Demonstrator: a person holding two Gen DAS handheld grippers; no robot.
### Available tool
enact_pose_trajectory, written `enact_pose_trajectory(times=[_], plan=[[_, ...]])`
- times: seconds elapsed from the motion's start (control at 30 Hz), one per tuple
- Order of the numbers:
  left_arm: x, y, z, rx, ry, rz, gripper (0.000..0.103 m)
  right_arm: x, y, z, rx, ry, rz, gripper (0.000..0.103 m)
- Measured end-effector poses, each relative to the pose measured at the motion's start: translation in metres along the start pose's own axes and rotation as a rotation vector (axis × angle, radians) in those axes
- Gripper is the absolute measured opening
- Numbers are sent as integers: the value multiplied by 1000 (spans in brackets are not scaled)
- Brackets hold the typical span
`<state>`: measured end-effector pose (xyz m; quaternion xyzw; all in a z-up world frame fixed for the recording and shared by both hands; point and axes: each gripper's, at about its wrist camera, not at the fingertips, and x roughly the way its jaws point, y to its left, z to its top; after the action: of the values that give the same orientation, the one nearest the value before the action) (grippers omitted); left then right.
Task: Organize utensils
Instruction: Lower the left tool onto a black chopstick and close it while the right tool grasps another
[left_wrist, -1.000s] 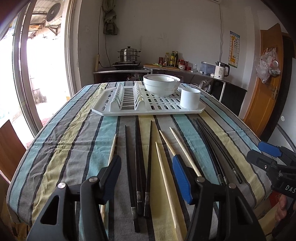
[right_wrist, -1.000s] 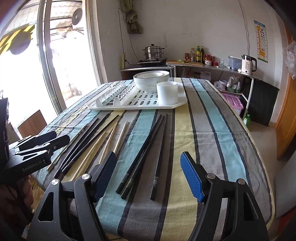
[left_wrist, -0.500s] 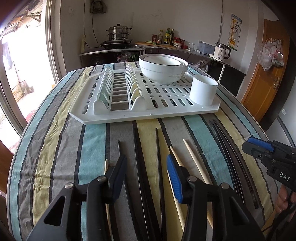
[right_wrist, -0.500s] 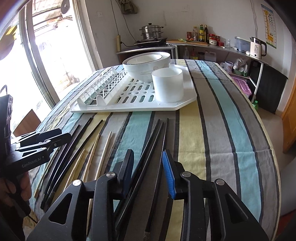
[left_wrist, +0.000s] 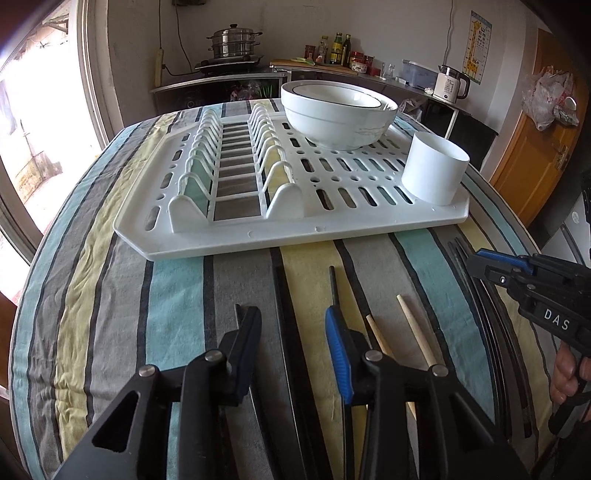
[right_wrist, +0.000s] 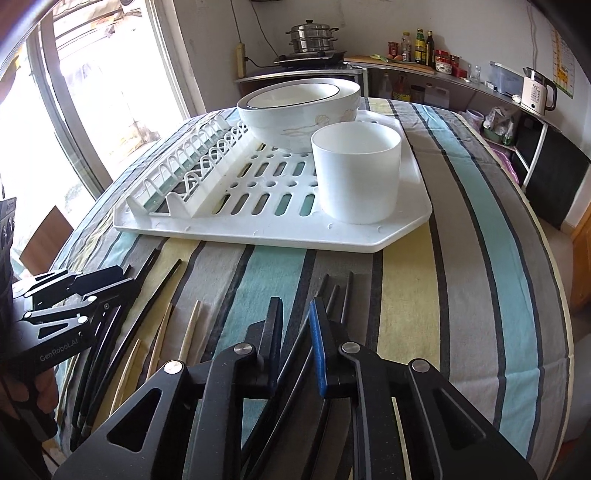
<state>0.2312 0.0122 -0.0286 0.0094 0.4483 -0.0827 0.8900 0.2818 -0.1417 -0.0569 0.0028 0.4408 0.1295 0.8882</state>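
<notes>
The striped table (left_wrist: 110, 295) carries a white drying rack (left_wrist: 280, 240) with a bowl (left_wrist: 336, 114) and a cup (right_wrist: 356, 173). Black chopsticks (right_wrist: 340, 295) lie before it. The right gripper (right_wrist: 297, 325) has narrowed around some (contact unclear); the left gripper (left_wrist: 291, 332) gapes over another. Pinching several risks one slipping loose.

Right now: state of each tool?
Left tool: open, straddling a black chopstick, nothing held.
Right tool: nearly closed around black chopsticks; grip cannot be told.
</notes>
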Motion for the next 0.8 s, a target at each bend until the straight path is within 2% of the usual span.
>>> enact_pose_trajectory(times=[0.23, 0.47, 0.6, 0.67, 0.73, 0.8], plan=[[10, -2, 0, 13, 33, -7, 34, 17, -2, 10, 2, 46, -19, 16], [10, -2, 1, 20, 30, -6, 33, 24, -5, 16, 27, 68, -51, 16], [10, 0, 2, 12, 27, -2, 28, 27, 6, 17, -10, 77, -78, 15], [11, 1, 3, 11, 27, 9, 25, 29, 11, 17, -27, 80, -95, 14], [12, 1, 4, 17, 31, 21, 23, 29, 13, 18, -34, 84, -105, 7], [13, 0, 5, 25, 38, 31, 22, 30, 14, 18, -36, 87, -107, 7]])
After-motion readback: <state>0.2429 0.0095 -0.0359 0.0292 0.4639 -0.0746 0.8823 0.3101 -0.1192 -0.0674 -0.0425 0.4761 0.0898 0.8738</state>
